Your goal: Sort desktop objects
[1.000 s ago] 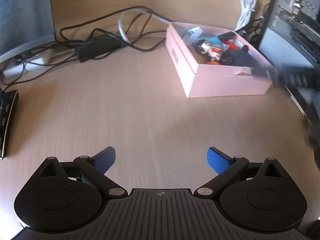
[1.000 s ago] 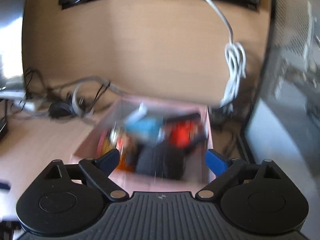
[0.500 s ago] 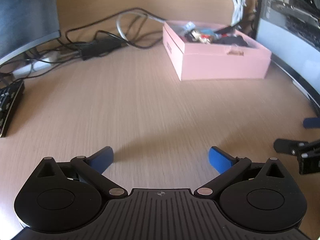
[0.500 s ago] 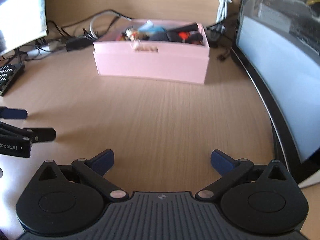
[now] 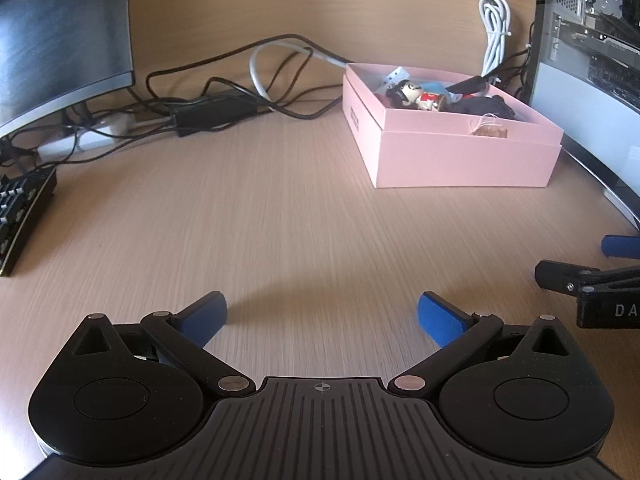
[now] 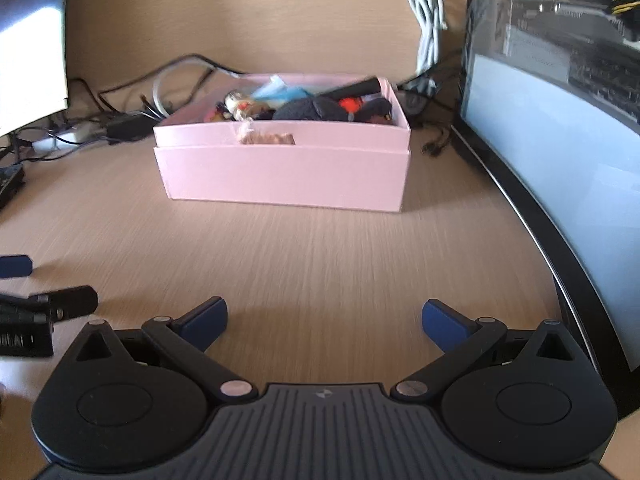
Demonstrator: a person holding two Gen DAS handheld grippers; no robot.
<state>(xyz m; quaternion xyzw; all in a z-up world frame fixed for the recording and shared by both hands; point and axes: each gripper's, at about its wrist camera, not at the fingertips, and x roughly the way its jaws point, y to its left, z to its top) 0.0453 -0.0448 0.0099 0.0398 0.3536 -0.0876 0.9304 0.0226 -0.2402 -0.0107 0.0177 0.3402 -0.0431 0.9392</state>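
Since the earlier frames both grippers have dropped away from the pink box and now hang low over the bare desk, and the right gripper's jaws have just been opening, with nothing between them. The right gripper (image 6: 323, 318) stands spread wide and empty, its blue pads (image 6: 206, 318) well apart above the wood grain. The left gripper (image 5: 322, 316) is likewise wide open and holds nothing. Each shows at the edge of the other's view, side by side over the desk (image 5: 280, 220).

Farther on, the pink box (image 6: 284, 178) sits open on the desk, well apart from both grippers. Inside lie a small figurine (image 5: 420, 96), a dark soft thing (image 6: 316, 110), something red (image 6: 348, 103) and something pale blue (image 6: 280, 90), all heaped together.

Behind the box, black cables (image 5: 240, 92) tangle along the wall beside a dark power brick (image 5: 216, 110), and a coiled white cable (image 5: 496, 32) hangs down. A monitor (image 5: 60, 40) stands at the left, with a keyboard (image 5: 24, 216) near it, and a computer case (image 6: 560, 80) rises at the right.
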